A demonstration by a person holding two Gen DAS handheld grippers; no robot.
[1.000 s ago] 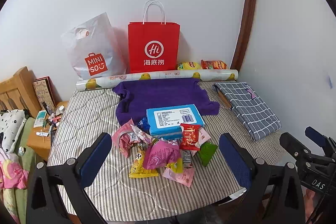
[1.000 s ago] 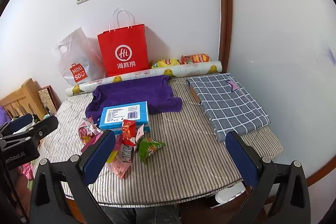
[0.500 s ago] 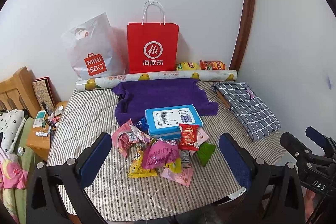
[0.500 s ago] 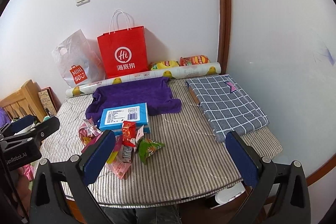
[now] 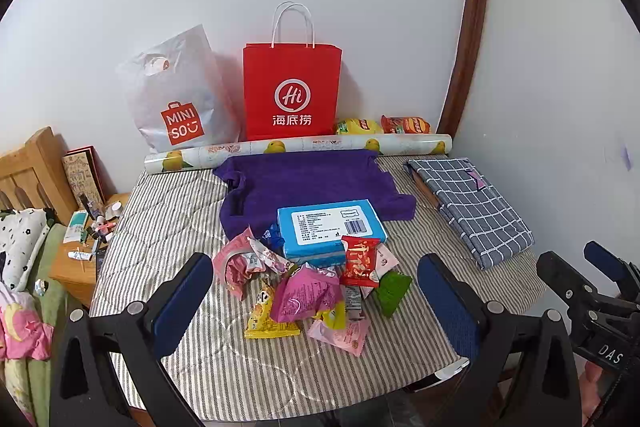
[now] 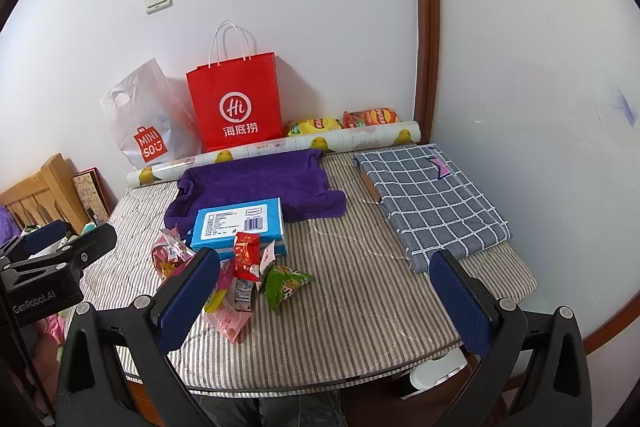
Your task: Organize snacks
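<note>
A pile of small snack packets [image 5: 308, 291] lies on the striped table, also in the right wrist view [image 6: 240, 275]: pink, yellow, red [image 5: 359, 261] and green [image 6: 285, 283] ones. A blue box [image 5: 331, 227] sits behind them on a purple cloth [image 5: 304, 183]. My left gripper [image 5: 316, 303] is open and empty, held above the near table edge in front of the pile. My right gripper [image 6: 324, 299] is open and empty, to the right of the pile. Each gripper shows at the edge of the other's view.
A red paper bag [image 5: 292, 95] and a white Miniso bag [image 5: 176, 99] stand against the back wall. A patterned roll [image 5: 296, 149] and two chip bags [image 5: 384, 125] lie behind the cloth. A folded checked cloth [image 5: 472, 203] lies at right. A cluttered wooden stand [image 5: 80, 247] is at left.
Both grippers have shifted only slightly; the scene sits a little lower and left in view. Nothing on the table moved.
</note>
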